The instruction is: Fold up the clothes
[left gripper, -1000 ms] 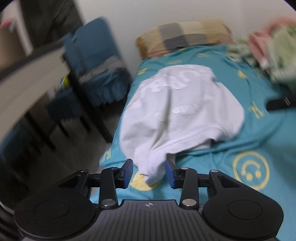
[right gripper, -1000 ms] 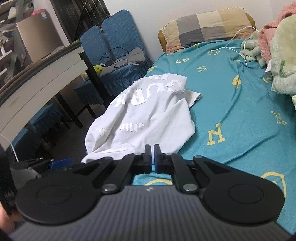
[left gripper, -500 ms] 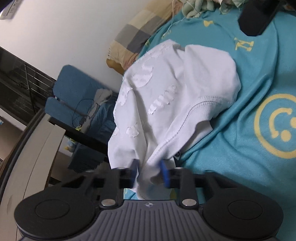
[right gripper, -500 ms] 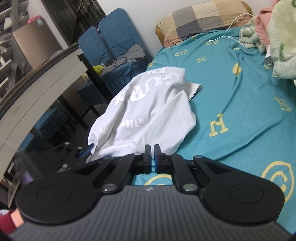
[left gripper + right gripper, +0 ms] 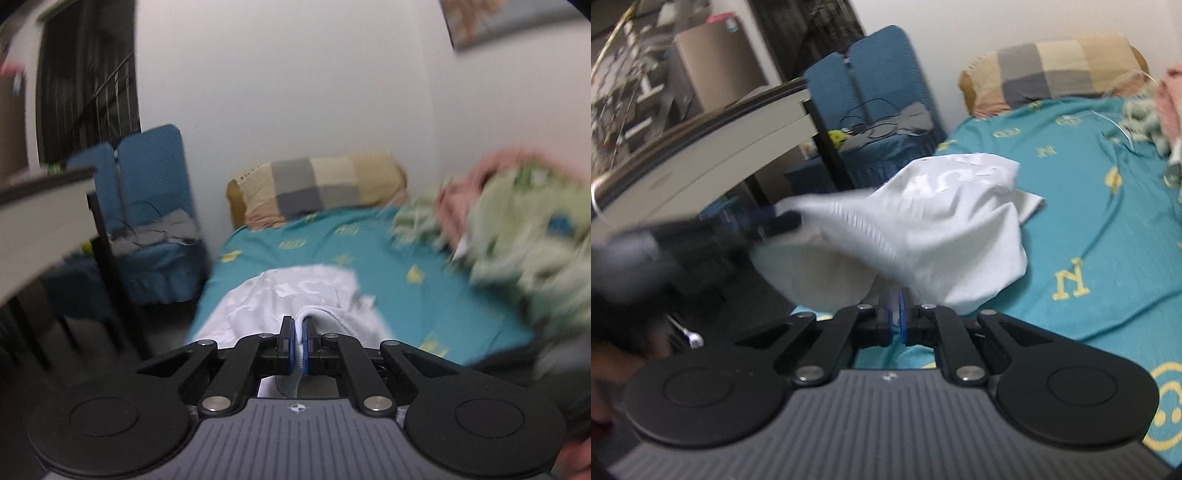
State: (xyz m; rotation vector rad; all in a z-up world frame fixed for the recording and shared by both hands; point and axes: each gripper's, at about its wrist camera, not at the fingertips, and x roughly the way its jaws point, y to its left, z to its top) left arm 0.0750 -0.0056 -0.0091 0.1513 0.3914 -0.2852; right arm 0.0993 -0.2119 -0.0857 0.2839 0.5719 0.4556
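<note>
Shirt (image 5: 945,229): one, white, with raised white lettering on the chest. It lies at the near left edge of the bed (image 5: 1089,206), partly lifted off the teal sheet; the far part with the lettering rests on the sheet, the near part is stretched between the two grippers.

Left gripper (image 5: 298,341): one. Its blue pads (image 5: 291,347) are pressed nearly together with a ribbed edge of the shirt pinched between them; the cloth rises over the fingertips and hangs down behind them toward the gripper body. In the right wrist view this gripper (image 5: 768,218) shows as a dark blur at left, with the shirt drawn out toward it in a taut strip.

Right gripper (image 5: 896,314): one. Jaws narrow, pads all but touching; the shirt's lower edge comes down right at the fingertips and a thin pale line sits between the pads. It appears to grip the cloth there, though blur hides the contact.

Pillow (image 5: 317,188): one, checked in grey, tan and cream, at the head of the bed against the wall.

Bedding pile (image 5: 517,236): one heap, pale green and pink, on the right side of the bed, well apart from the shirt; blurred.

Chairs (image 5: 875,92): two blue-covered backs side by side, beside the bed's left edge, with a dark cable and grey cloth on the seat.

Desk (image 5: 701,155): one, white with a dark edge, at left.
</note>
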